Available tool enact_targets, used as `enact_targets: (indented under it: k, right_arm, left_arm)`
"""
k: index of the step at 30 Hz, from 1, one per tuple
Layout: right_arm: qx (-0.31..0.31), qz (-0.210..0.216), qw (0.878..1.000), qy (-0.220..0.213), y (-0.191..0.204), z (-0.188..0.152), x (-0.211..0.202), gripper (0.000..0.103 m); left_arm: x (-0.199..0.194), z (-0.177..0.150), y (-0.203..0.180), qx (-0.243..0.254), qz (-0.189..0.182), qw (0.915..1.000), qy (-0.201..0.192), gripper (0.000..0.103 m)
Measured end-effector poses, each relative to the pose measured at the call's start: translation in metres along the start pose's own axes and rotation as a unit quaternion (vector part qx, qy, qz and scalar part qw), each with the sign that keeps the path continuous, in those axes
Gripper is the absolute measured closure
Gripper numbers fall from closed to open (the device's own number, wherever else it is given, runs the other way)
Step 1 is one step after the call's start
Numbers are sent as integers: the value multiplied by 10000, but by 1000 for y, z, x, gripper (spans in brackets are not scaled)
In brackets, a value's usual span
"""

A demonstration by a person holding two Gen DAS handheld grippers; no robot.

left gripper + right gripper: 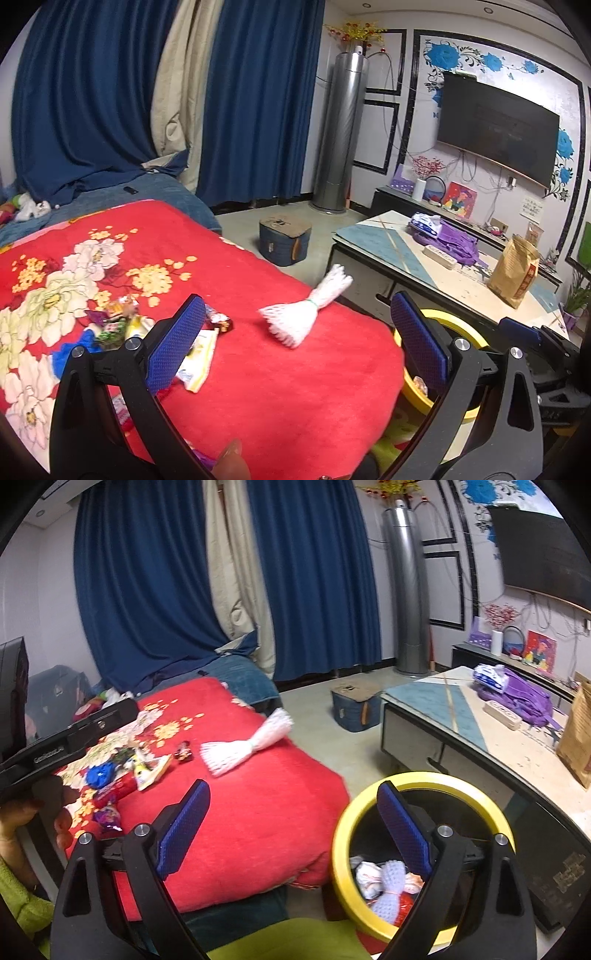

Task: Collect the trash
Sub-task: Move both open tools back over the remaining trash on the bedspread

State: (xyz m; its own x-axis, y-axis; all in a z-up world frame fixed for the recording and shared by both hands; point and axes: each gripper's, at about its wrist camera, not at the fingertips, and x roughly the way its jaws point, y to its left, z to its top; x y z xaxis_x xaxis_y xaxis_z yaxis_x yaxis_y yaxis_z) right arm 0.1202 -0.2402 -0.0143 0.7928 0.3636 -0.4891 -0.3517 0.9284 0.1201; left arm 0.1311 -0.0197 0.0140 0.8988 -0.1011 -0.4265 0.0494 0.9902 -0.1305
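A white foam net sleeve (308, 308) (245, 746) lies on the red flowered blanket (277, 387) (251, 812). A heap of snack wrappers (122, 325) (125, 771) sits to its left, with a small dark candy wrapper (223, 325) (183, 755) between them. A yellow-rimmed bin (424, 779) (443, 317) stands on the floor beside the blanket, with foam net and wrappers inside. My left gripper (295, 343) hovers open over the blanket, short of the foam net. My right gripper (295, 830) is open, its right finger over the bin's rim.
A low table (388, 251) (443, 709) stands to the right, bearing a purple bag (450, 240), a brown paper bag (513, 273) and a power strip. A blue storage box (283, 240) sits on the floor. Blue curtains hang behind. A hand (22, 812) holds the left gripper.
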Motion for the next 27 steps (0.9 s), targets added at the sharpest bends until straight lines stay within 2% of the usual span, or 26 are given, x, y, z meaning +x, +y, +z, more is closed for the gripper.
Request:
enact_targets:
  k: [17, 27]
  right_arm:
    - [-236, 568, 9977, 287, 64, 14, 49, 14]
    - [-491, 925, 9935, 453, 111, 19, 88, 14]
  left_arm:
    - [-15, -2, 72, -346, 655, 9973, -6, 11]
    - [-31, -11, 134, -725, 1161, 9906, 82, 11]
